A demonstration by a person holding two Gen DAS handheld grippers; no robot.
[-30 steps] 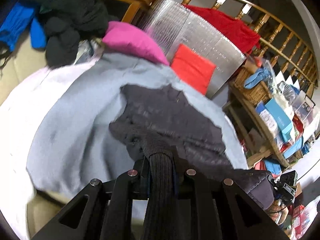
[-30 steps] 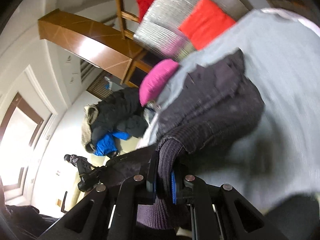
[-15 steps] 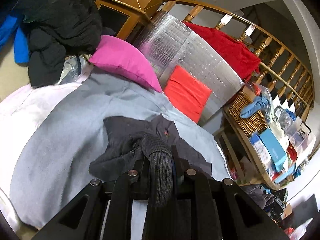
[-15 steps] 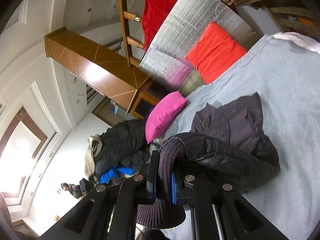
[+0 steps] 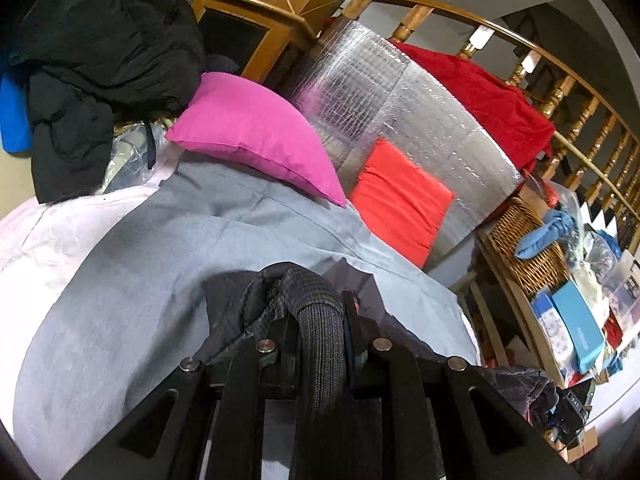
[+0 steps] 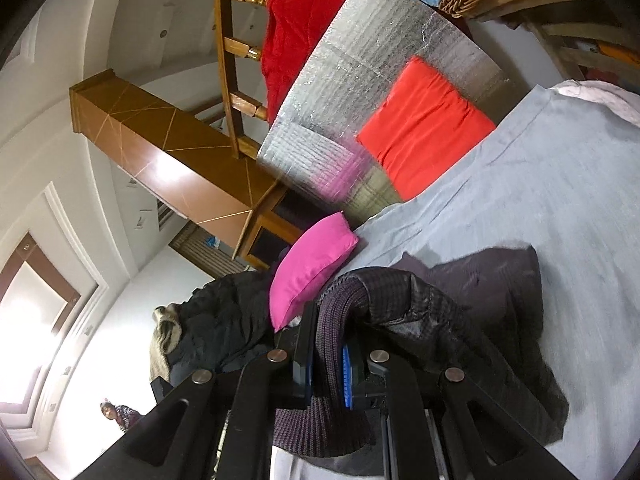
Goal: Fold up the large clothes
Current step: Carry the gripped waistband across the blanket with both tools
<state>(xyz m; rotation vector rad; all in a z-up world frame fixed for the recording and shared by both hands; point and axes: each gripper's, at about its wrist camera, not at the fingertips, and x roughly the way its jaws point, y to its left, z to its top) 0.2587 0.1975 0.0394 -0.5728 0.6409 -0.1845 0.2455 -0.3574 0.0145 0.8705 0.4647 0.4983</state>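
Observation:
A dark purple-grey quilted jacket point(image 6: 472, 304) with ribbed knit trim lies bunched on the grey sheet point(image 5: 132, 280) of the bed. My left gripper point(image 5: 320, 320) is shut on a ribbed knit edge of the jacket point(image 5: 316, 332), and the rest of the garment hangs below it. My right gripper point(image 6: 328, 344) is shut on another ribbed knit edge point(image 6: 332, 320) and holds it above the bed while the jacket's body trails onto the sheet.
A pink pillow point(image 5: 256, 132) and a red cushion point(image 5: 396, 200) lean at the head of the bed against silver insulation foil point(image 5: 384, 100). Dark clothes point(image 5: 100, 52) are piled at the left. A cluttered shelf with a wicker basket point(image 5: 524, 240) stands at the right.
Both grippers have lifted and pulled back with the jacket's knit edges. The jacket has come up off the sheet and bunched toward the grippers, and more grey sheet shows.

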